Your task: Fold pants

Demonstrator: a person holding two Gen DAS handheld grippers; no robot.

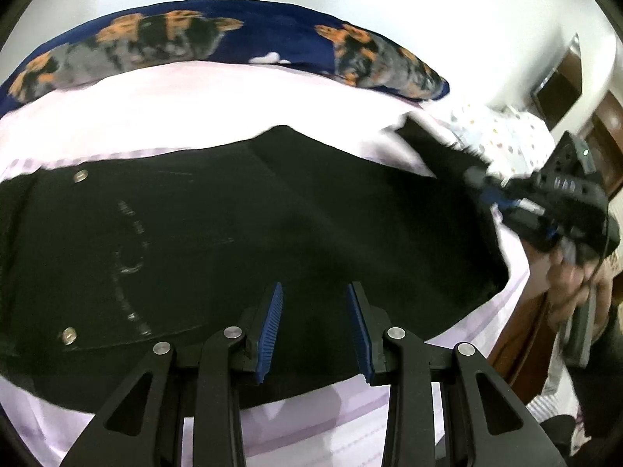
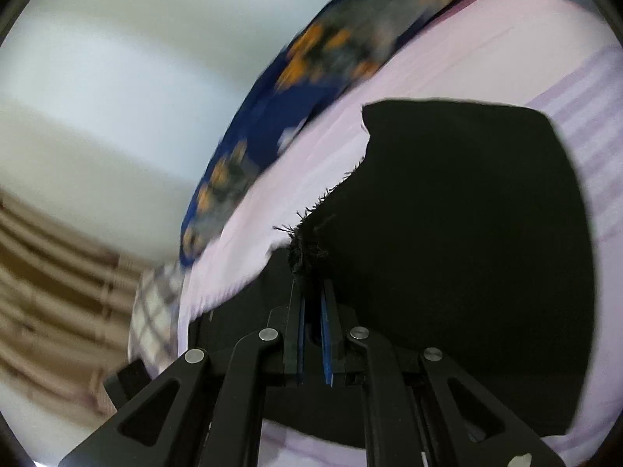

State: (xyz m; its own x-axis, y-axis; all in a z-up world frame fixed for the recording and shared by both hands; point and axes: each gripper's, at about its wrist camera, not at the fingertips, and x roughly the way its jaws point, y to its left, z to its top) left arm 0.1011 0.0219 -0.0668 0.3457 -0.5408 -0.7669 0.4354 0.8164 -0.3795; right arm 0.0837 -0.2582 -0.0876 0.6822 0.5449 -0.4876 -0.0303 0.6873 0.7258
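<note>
Black pants (image 1: pixel 241 233) spread flat across the pink-sheeted bed (image 1: pixel 194 105), waistband and rivets to the left, likely smoothed out for a clean crease. Right gripper (image 2: pixel 311 299) pinching the frayed leg hem (image 2: pixel 307 249), jaws clamped on the cloth, lifted off the sheet, apparently to carry it over. Left gripper (image 1: pixel 315 330) hovering low over the near edge, jaws apart, gripping nothing, seemingly ready to pin the fold.

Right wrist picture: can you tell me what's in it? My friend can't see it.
The right tool is shut on the frayed hem of the black pants, lifting that end over the rest of the pants. They lie on a pale pink bedsheet. A blurry blue blanket with orange patches lies beyond.
</note>
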